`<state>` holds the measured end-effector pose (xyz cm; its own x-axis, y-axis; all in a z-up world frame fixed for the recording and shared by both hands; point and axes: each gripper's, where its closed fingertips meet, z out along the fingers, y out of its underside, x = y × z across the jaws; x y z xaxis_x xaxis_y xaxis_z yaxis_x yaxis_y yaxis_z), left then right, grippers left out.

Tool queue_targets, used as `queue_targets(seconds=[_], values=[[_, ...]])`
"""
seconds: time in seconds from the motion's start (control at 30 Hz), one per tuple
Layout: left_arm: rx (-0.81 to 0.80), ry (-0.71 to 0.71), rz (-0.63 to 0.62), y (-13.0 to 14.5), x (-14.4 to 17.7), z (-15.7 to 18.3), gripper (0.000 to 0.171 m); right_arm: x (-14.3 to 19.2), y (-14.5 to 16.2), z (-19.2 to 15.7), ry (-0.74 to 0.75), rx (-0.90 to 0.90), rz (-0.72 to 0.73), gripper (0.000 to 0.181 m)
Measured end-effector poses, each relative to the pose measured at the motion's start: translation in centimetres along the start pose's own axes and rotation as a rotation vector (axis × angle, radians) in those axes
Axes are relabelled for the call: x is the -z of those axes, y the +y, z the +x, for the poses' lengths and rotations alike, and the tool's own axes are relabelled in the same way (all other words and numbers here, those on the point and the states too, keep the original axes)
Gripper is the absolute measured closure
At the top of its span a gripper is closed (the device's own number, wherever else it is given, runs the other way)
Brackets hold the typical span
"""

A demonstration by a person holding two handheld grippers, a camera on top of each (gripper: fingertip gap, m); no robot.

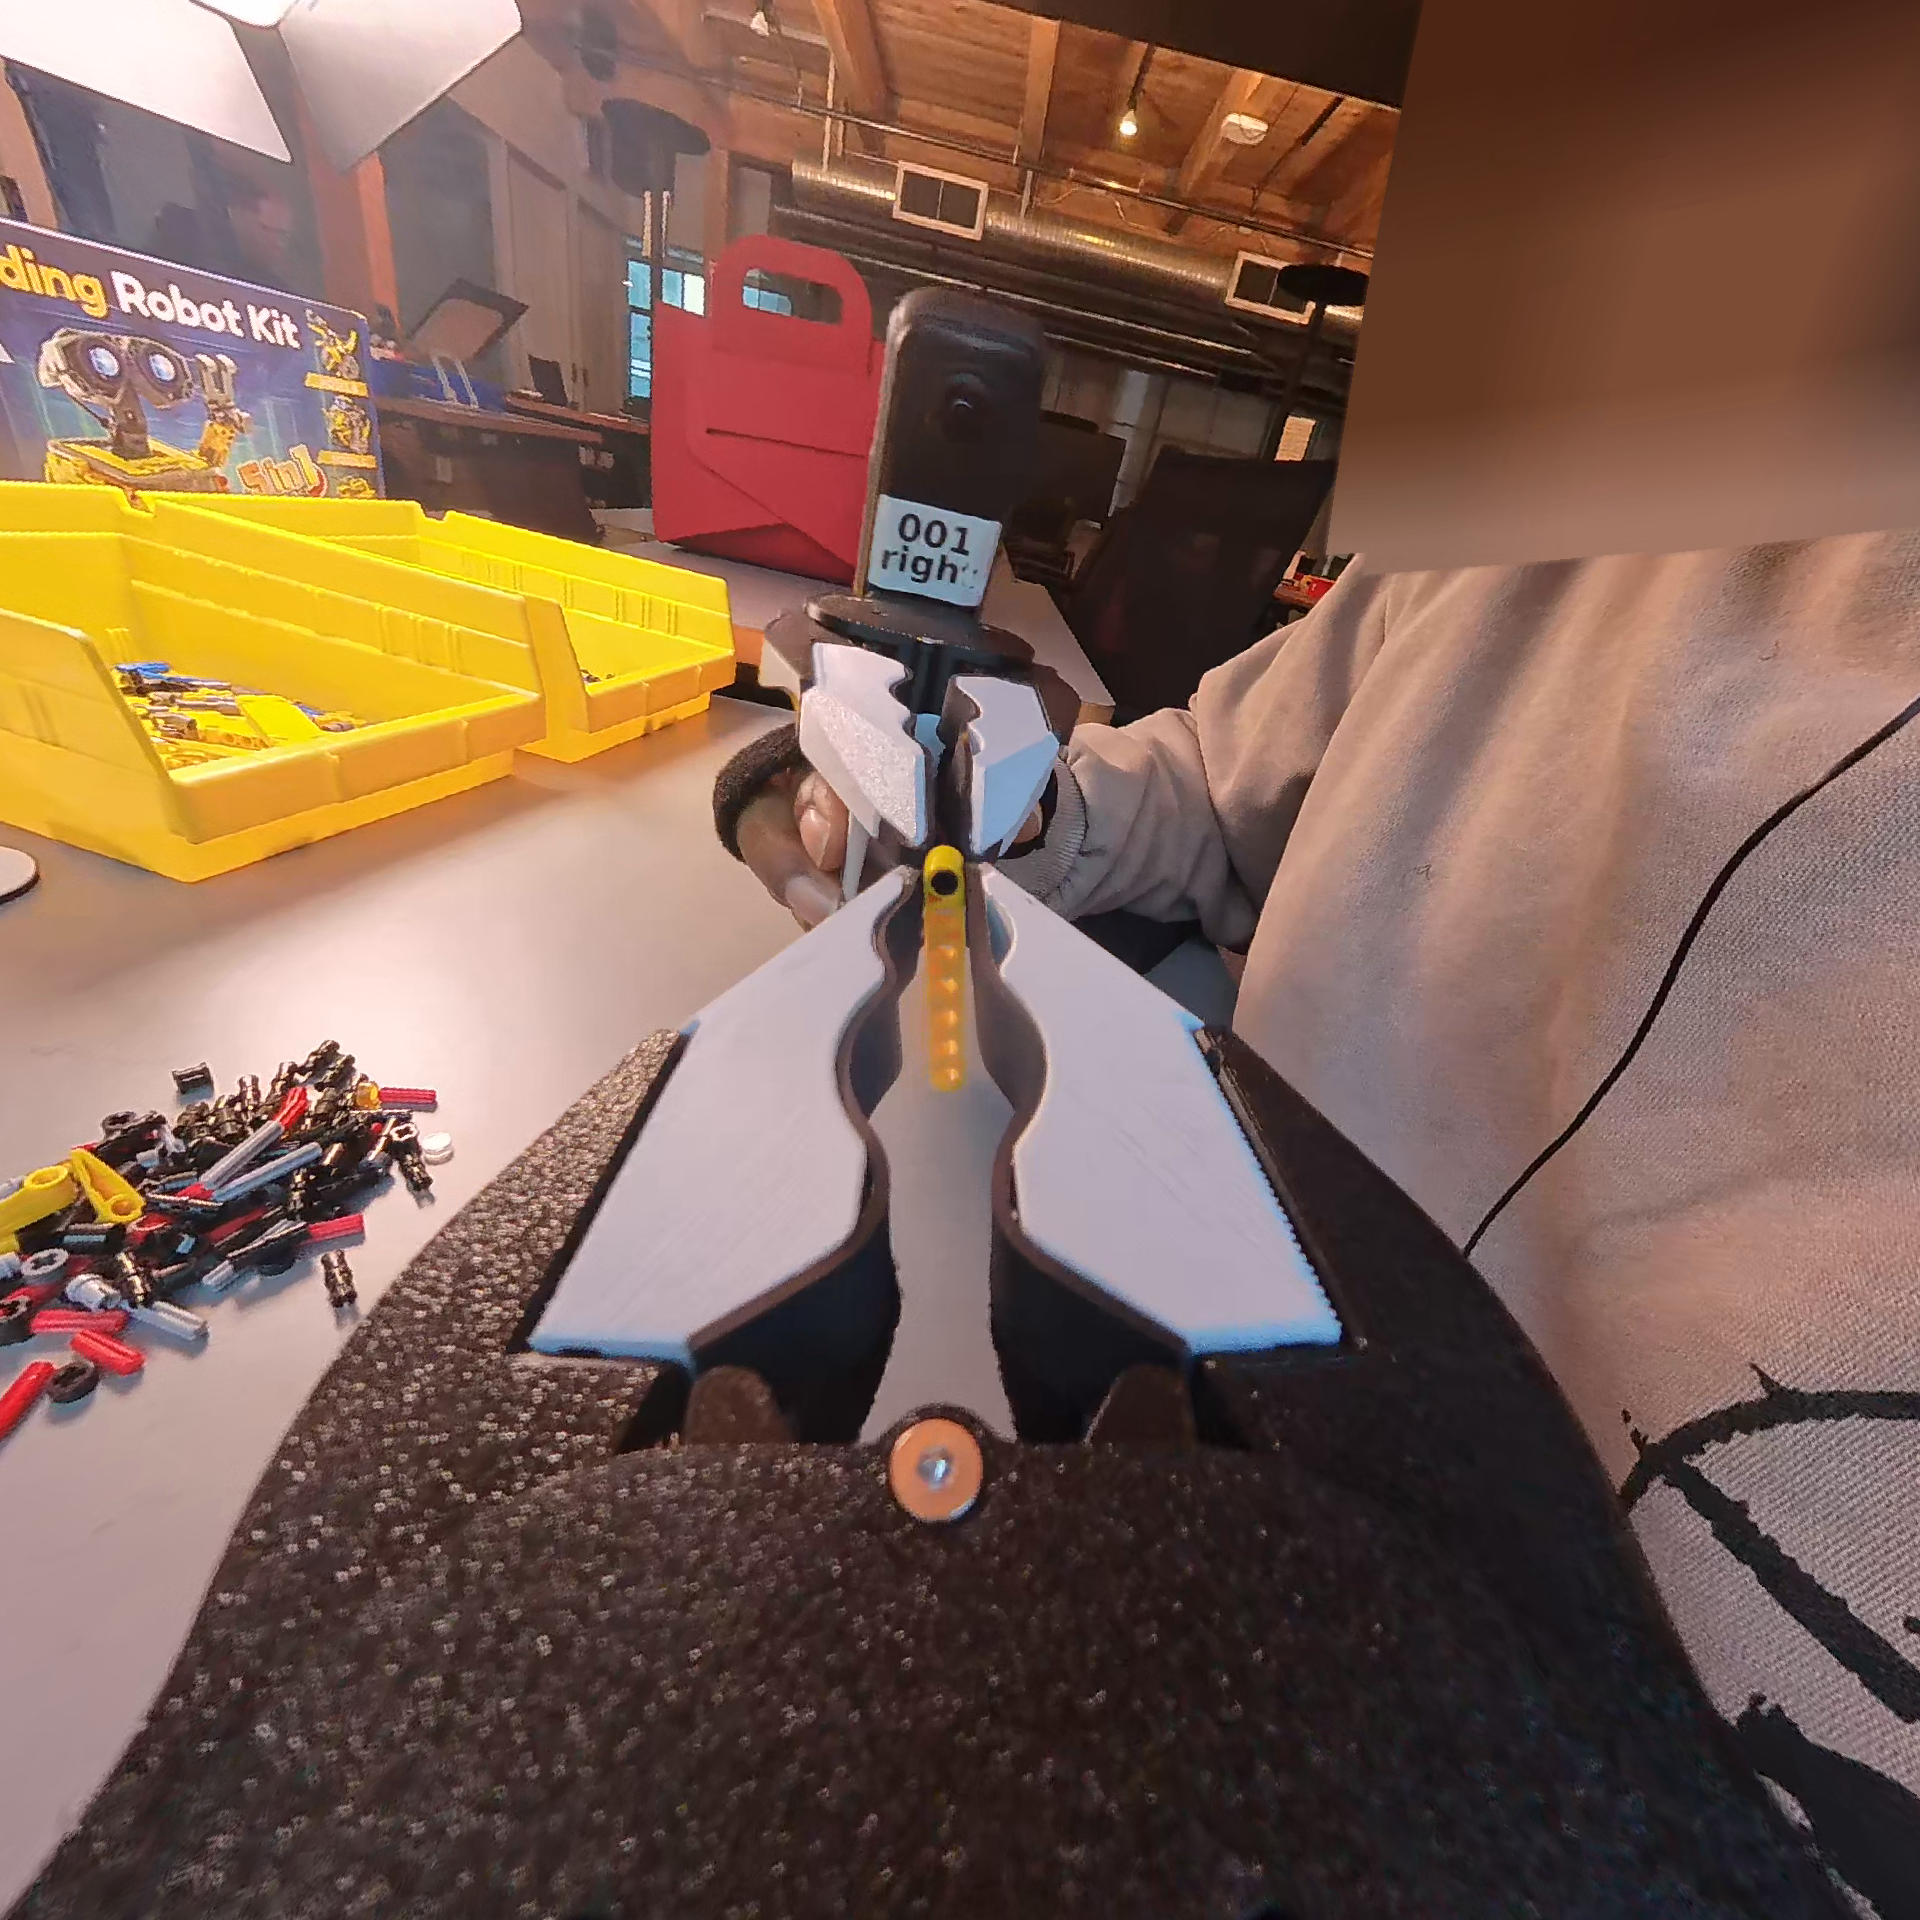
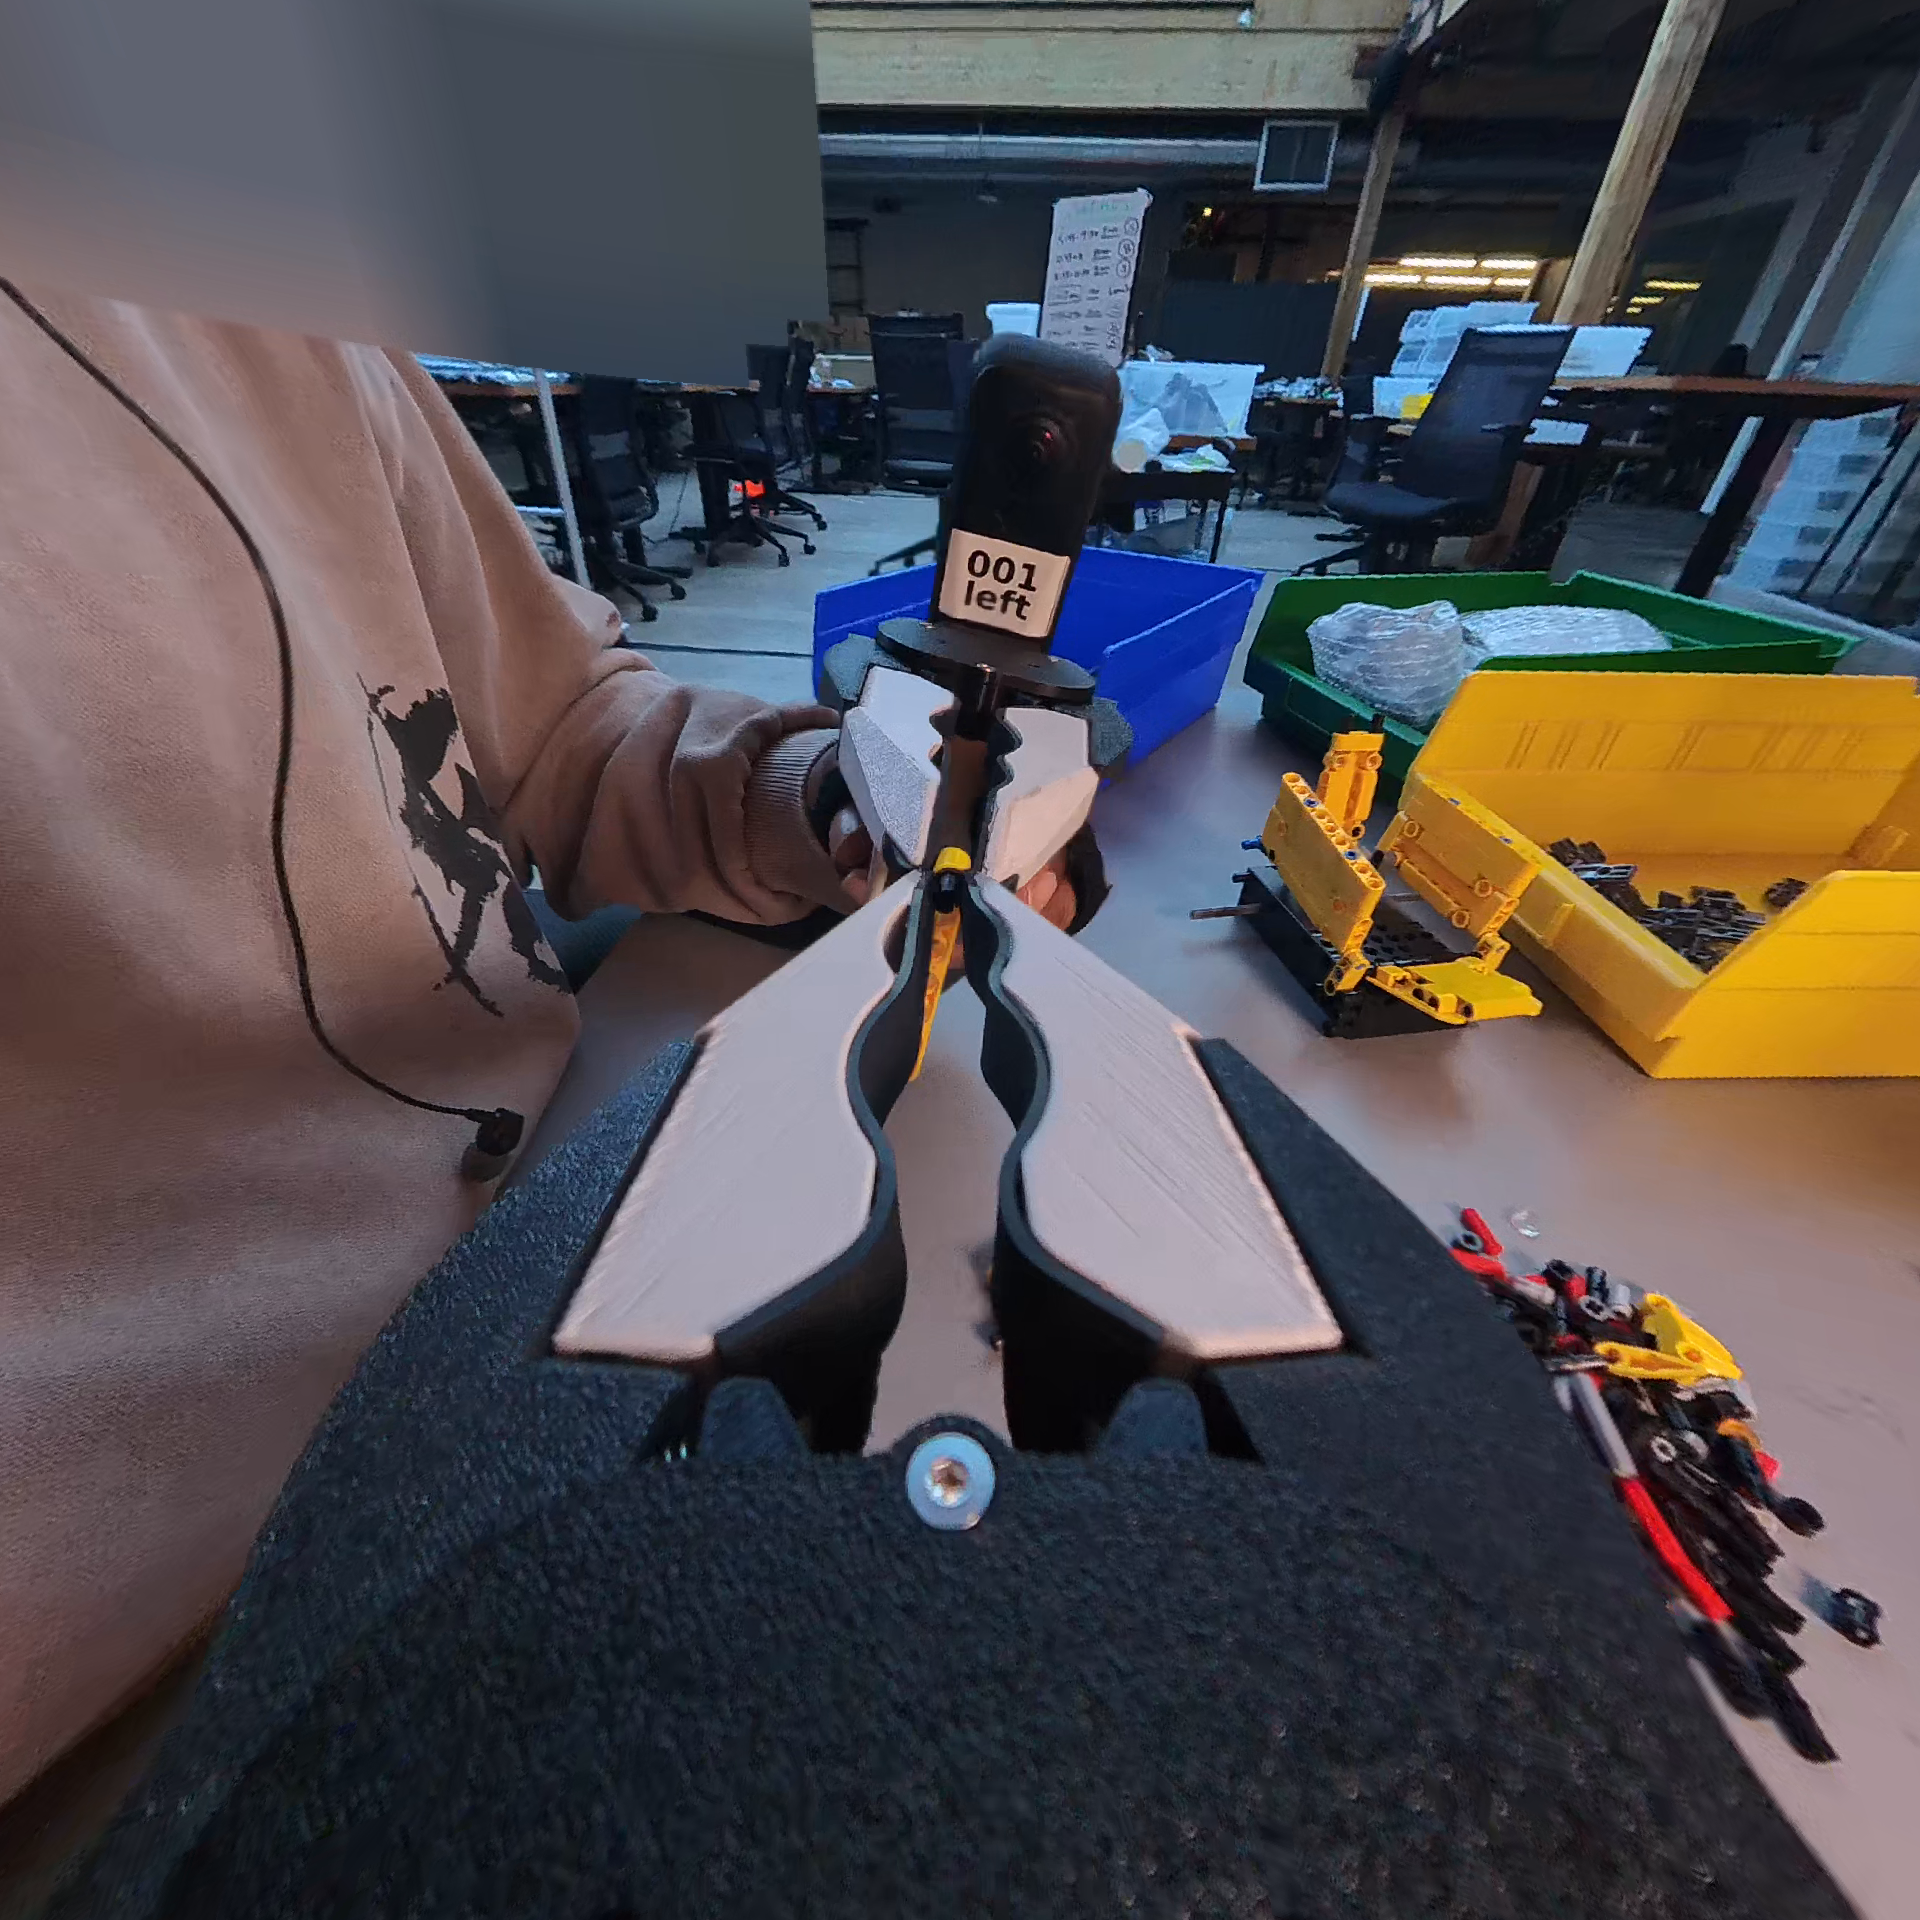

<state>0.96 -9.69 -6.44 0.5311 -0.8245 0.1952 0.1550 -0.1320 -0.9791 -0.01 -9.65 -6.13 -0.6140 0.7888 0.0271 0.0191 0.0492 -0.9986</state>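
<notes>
My left gripper (image 1: pixel 943 885) and right gripper (image 2: pixel 943 891) meet tip to tip above the grey table (image 1: pixel 436 997), each held by a person's hand. The left gripper is shut on the upper end of a yellow beam with holes (image 1: pixel 943 997), which hangs down between its fingers. A black pin (image 1: pixel 943 881) sits in the beam's top hole. The right gripper (image 1: pixel 940 836) closes on that spot from the far side. In the right wrist view its tips pinch the black pin (image 2: pixel 948 885), with the beam (image 2: pixel 938 971) below and the left gripper (image 2: pixel 951 854) opposite.
A pile of small black, red, grey and yellow parts (image 1: pixel 208 1195) (image 2: pixel 1642 1423) lies on the table. Yellow bins (image 1: pixel 312 675), a kit box (image 1: pixel 187 384) and a red carrier (image 1: pixel 769 436) stand behind. A part-built yellow and black model (image 2: pixel 1382 914), a yellow bin (image 2: pixel 1714 997), a blue bin (image 2: pixel 1164 634) and a green bin (image 2: pixel 1330 707) are on the other side.
</notes>
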Motion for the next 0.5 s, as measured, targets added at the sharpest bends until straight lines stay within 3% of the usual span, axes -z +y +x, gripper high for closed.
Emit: queue_targets(seconds=[0.3,0.5], values=[[0.065,-0.024,-0.030,0.4,0.1,-0.7,0.165,0.0,0.6,0.6,-0.031,-0.177,-0.004,0.178],[0.108,-0.041,0.081,-2.0,0.2,-1.0,0.166,0.1,-1.6,1.4,-0.004,-0.198,0.115,0.179]])
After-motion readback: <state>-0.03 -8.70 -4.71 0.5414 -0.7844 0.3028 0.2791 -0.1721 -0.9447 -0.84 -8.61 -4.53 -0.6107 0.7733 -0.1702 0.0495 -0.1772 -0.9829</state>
